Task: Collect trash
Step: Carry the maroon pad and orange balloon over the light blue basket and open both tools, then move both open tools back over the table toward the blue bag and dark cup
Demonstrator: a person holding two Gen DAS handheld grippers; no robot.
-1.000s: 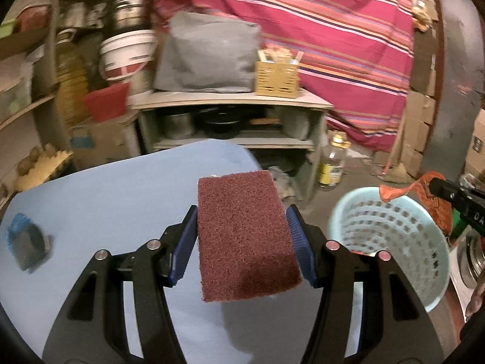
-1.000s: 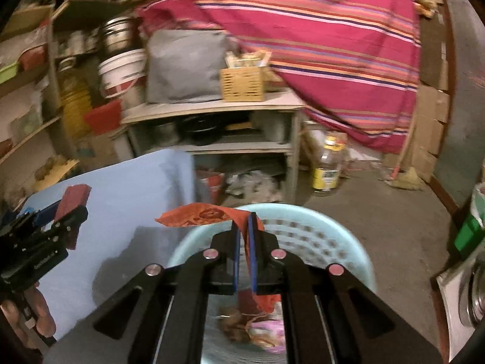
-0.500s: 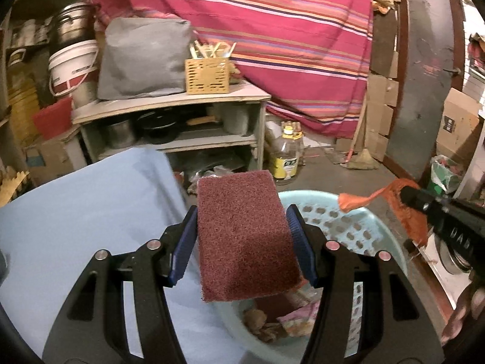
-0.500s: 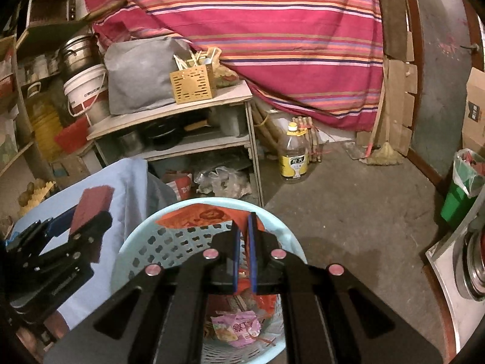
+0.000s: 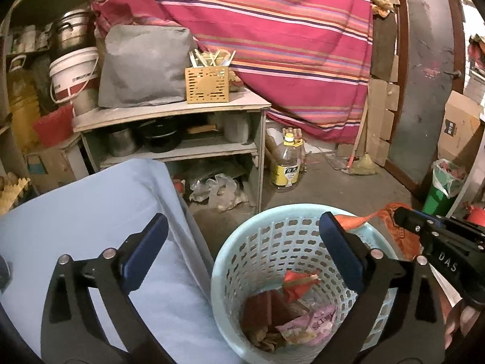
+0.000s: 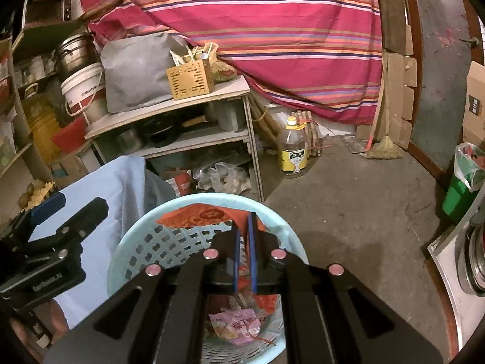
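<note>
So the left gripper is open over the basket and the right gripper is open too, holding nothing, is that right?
Not quite. The left gripper is open over the basket, but the right gripper is shut on an orange wrapper, as the right wrist view shows.

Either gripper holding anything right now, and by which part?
Left gripper: nothing held; its jaws have just been opening and stand wide over the basket. Right gripper: shut on the red-orange wrapper, pinched near one end.
</note>
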